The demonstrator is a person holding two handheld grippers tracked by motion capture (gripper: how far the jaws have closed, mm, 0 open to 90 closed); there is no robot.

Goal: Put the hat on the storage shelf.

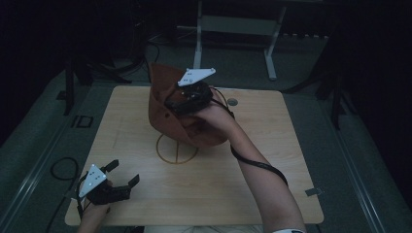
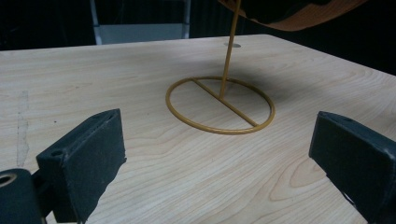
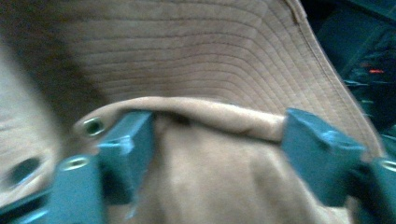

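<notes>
High view: right tongs (image 1: 187,99) open around tilted hat (image 1: 165,104); left tongs (image 1: 119,177) open.

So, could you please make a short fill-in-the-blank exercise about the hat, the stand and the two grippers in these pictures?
1. The brown hat sits on top of a yellow wire ____.
2. The base ring of the stand is shaped like a ____.
3. The left gripper has its jaws ____, holding nothing.
4. The right gripper has its jaws around a fold of the ____.

Missing words: stand; circle; open; hat
</notes>
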